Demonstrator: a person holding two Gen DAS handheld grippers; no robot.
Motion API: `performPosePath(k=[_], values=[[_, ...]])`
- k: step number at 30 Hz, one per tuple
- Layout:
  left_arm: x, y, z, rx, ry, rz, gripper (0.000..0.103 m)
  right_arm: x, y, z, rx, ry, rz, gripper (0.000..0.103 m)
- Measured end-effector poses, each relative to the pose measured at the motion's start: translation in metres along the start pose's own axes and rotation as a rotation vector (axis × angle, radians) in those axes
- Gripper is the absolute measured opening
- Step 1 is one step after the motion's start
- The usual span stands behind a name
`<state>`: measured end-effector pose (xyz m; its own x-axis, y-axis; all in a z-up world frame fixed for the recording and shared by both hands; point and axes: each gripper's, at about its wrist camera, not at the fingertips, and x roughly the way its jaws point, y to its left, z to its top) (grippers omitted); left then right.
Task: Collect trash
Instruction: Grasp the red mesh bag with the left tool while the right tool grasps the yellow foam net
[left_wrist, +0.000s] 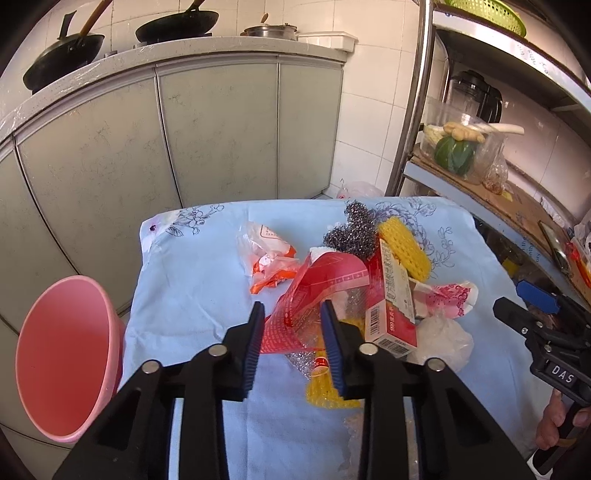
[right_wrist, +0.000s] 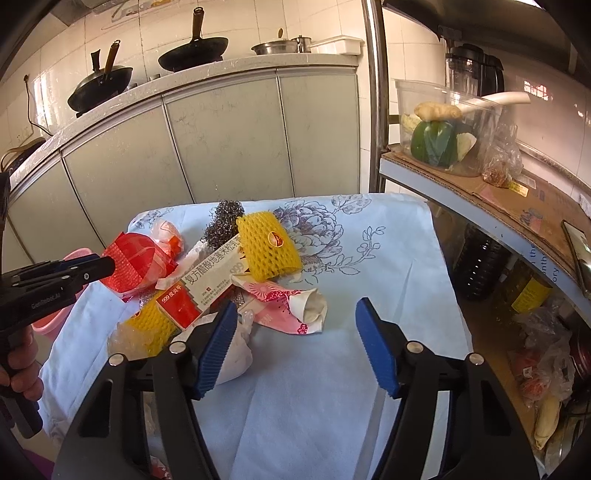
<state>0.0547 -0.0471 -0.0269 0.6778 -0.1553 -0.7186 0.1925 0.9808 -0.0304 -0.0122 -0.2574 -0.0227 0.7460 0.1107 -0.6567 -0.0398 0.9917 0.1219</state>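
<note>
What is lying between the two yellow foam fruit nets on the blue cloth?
In the right wrist view, a red-and-white cardboard medicine box lies between the far yellow foam net and the near yellow foam net, with its red end against the near one.
</note>
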Motion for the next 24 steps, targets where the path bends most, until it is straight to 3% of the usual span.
performPosePath(k=[2, 7, 9, 24], values=[[0.004, 0.0, -0.001, -0.005, 0.008, -0.002, 0.011, 0.002, 0.0, 0.0, 0.004, 0.008, 0.007, 0.062], [-0.002, 0.002, -0.002, -0.005, -0.028, -0.005, 0.0, 0.0, 0.002, 0.0, -0.004, 0.005, 0.007, 0.06], [-0.01, 0.003, -0.002, -0.005, -0.053, -0.01, 0.0, 0.0, 0.003, 0.0, -0.007, 0.008, 0.01, 0.055], [-0.068, 0.041, -0.003, -0.076, -0.166, 0.012, 0.0, 0.025, 0.017, 0.03, -0.031, 0.038, 0.057, 0.055]])
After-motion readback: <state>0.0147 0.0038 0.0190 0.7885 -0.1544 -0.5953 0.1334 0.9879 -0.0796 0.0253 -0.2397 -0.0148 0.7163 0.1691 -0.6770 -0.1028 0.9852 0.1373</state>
